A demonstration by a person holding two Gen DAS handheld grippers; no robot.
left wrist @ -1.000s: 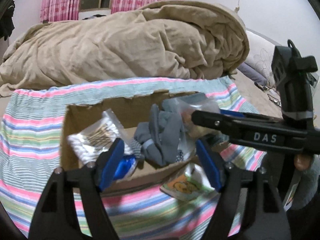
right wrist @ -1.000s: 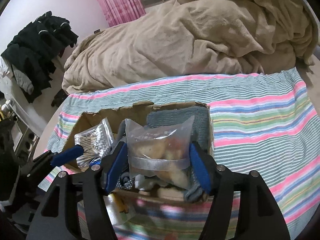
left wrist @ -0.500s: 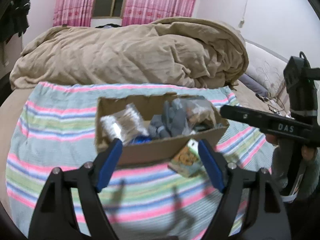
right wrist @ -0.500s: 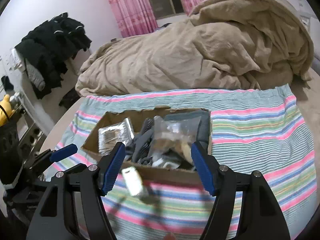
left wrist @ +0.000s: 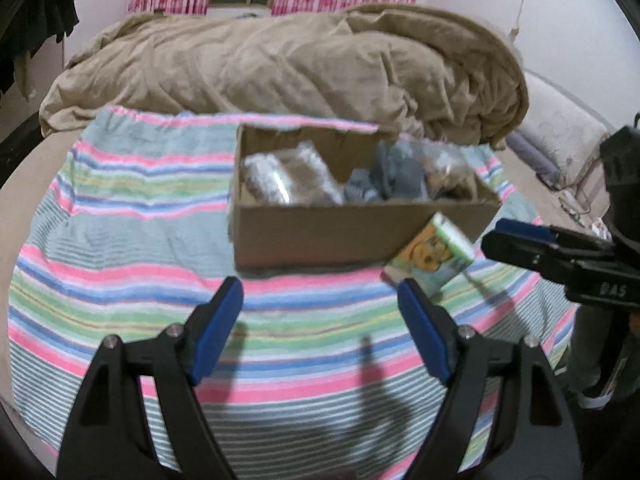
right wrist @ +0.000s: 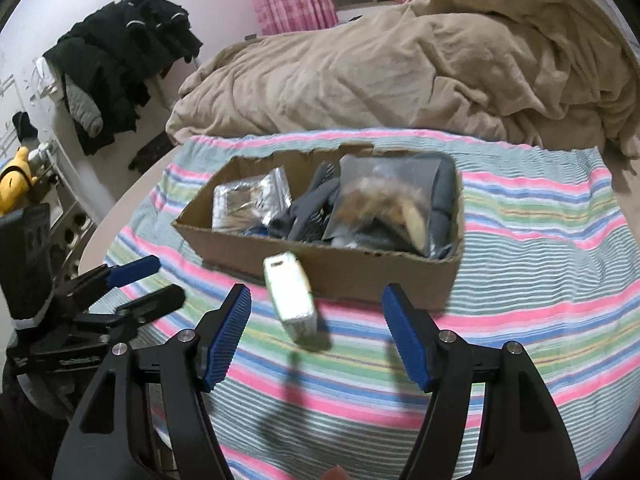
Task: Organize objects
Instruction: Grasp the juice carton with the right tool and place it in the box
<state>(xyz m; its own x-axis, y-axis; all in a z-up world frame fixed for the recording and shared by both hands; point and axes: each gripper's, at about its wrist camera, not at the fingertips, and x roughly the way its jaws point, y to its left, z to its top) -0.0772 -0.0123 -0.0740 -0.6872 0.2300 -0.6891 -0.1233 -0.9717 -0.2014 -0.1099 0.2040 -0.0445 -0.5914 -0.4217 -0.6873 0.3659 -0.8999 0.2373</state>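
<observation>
- Most of the sorting looks done: the cardboard box (right wrist: 320, 268), at the centre of both frames on the striped blanket (right wrist: 540, 256), already holds a foil packet (right wrist: 248, 204), grey gloves (right wrist: 312, 208) and a clear bag of brownish items (right wrist: 380, 204).
- One thing seems left: a small carton (right wrist: 290, 300) lies outside the box, leaning against its front wall, at centre-left of the right wrist frame and centre-right of the left wrist frame (left wrist: 432, 254).
- The right hand-held gripper (right wrist: 316, 336) sits at the bottom centre, jaws spread wide and holding nothing, with the carton just beyond its left finger.
- The left hand-held gripper (left wrist: 320, 328) is likewise wide apart and empty, low in its own frame, well short of the box.
- Around: a rumpled tan duvet (right wrist: 400, 68) fills the upper half behind the box; dark clothes (right wrist: 120, 52) hang at upper left.
- Nothing lies between the grippers and the carton, though the box wall right behind it crowds the far side of any grasp.
</observation>
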